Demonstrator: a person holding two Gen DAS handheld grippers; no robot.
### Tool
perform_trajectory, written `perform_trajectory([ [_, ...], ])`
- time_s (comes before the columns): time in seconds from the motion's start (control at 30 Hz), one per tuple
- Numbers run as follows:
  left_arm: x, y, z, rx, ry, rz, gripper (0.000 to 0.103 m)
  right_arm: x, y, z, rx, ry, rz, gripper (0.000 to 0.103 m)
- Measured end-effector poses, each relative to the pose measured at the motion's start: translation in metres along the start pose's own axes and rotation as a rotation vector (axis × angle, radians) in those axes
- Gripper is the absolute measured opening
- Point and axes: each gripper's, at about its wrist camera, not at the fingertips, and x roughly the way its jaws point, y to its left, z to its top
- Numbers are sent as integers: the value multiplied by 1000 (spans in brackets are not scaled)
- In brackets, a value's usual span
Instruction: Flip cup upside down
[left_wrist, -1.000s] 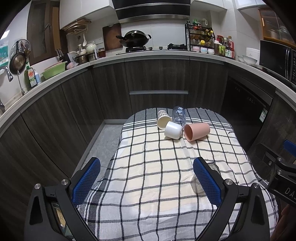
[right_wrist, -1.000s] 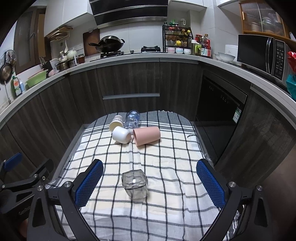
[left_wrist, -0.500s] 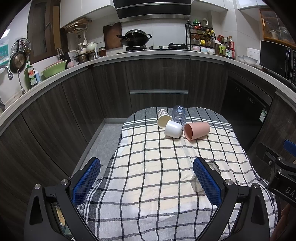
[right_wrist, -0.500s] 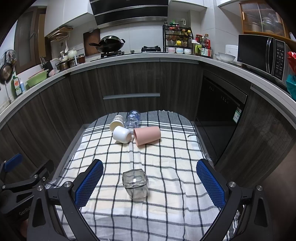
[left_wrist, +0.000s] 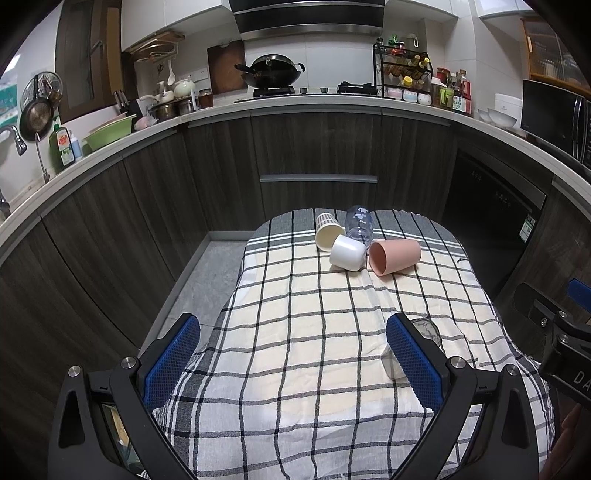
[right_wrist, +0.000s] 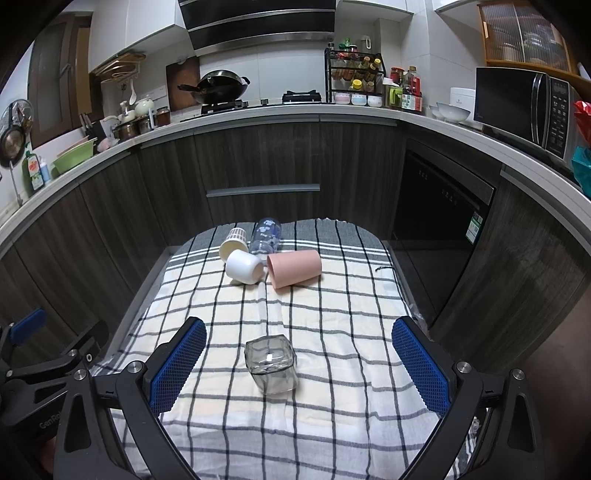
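Observation:
A clear square glass cup lies on its side on the checked cloth, mouth toward me, between my right gripper's open blue fingers. In the left wrist view the same glass cup is partly hidden behind the right finger of my open, empty left gripper. At the far end lie a pink cup, a white cup, a cream ribbed cup and a clear bottle, all on their sides and touching.
The small table with the checked cloth stands before dark kitchen cabinets. The floor drops off to the left and right. The other gripper's body shows at the left edge of the right wrist view.
Both grippers have hardly moved; the view has shifted very slightly. The cups have not moved.

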Motion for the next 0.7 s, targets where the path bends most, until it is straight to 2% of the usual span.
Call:
perform_trajectory([
  [0.7, 0, -1, -2, 0, 8, -7, 103, 1, 0, -2, 4, 4, 3, 101],
])
